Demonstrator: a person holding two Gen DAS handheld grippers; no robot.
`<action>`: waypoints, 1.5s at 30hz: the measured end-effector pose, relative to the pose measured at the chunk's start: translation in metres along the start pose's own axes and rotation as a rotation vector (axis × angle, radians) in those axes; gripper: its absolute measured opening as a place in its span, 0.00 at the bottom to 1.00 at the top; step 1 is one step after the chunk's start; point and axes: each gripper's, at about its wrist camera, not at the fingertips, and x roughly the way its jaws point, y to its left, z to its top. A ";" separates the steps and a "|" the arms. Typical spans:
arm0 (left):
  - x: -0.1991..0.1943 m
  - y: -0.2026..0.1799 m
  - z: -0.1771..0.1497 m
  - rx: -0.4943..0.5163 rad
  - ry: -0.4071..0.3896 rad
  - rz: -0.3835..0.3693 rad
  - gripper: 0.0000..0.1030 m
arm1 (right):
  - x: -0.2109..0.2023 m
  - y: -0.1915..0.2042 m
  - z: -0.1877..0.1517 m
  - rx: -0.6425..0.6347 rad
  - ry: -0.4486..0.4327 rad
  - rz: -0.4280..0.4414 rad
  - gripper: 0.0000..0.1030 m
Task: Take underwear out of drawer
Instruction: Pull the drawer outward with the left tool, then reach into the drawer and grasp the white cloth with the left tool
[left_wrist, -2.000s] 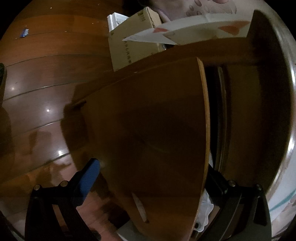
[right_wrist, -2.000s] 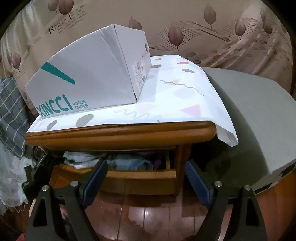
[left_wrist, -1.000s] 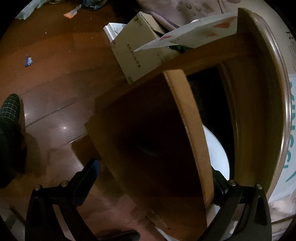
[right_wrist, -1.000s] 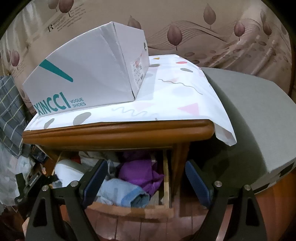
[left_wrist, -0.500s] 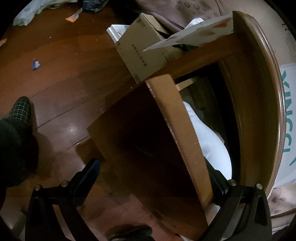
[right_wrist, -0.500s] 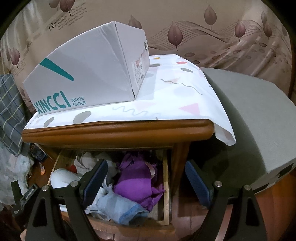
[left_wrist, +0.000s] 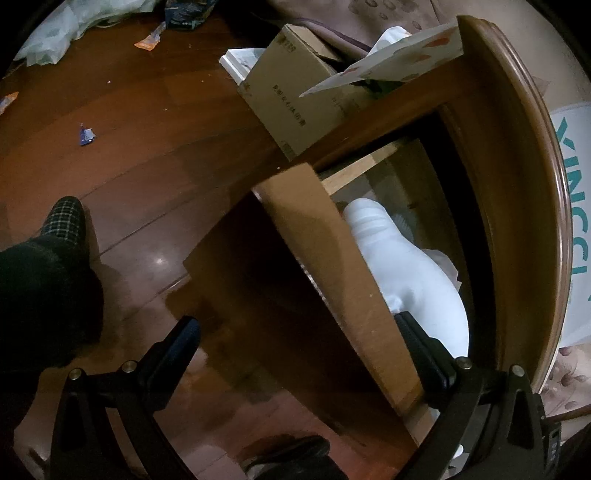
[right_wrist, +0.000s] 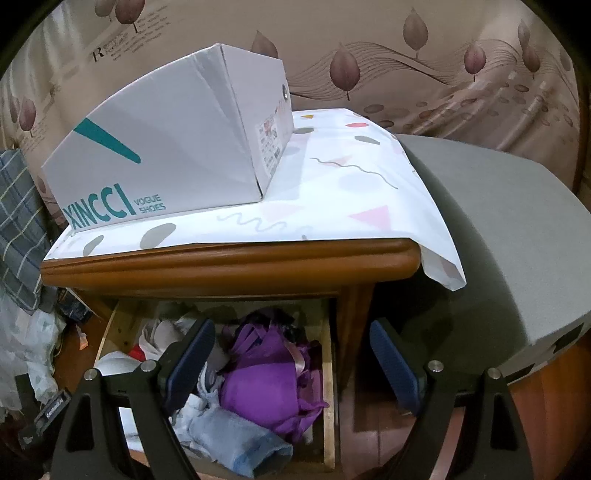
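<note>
1. A wooden surface (right_wrist: 229, 264) is seen by a wall with leaf shapes, and a white shoe box (right_wrist: 166, 155) is set on its patterned cloth (right_wrist: 351, 206).
2. Under the surface, the drawer (right_wrist: 328, 354) is pulled out.
3. Purple underwear (right_wrist: 269, 384) is piled inside the drawer, beside a blue cloth (right_wrist: 236, 443).
4. The right claw (right_wrist: 291, 365) is held wide open above the drawer.
5. The left claw (left_wrist: 295, 354) is spread open around the drawer front (left_wrist: 332, 273), with one finger (left_wrist: 421, 347) inside the drawer.

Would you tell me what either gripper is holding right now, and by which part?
The left gripper straddles the drawer's front panel, jaws open, not clamped. The right gripper holds nothing.
</note>
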 end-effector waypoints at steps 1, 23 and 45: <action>-0.002 0.000 -0.001 0.008 0.002 0.008 1.00 | 0.000 0.000 0.000 0.002 0.000 0.001 0.85; -0.043 -0.018 0.003 0.183 -0.035 0.180 0.97 | 0.010 0.012 -0.003 -0.061 0.080 0.061 0.85; -0.054 -0.117 0.002 0.581 0.127 0.175 0.98 | 0.018 0.024 -0.012 -0.132 0.185 0.065 0.85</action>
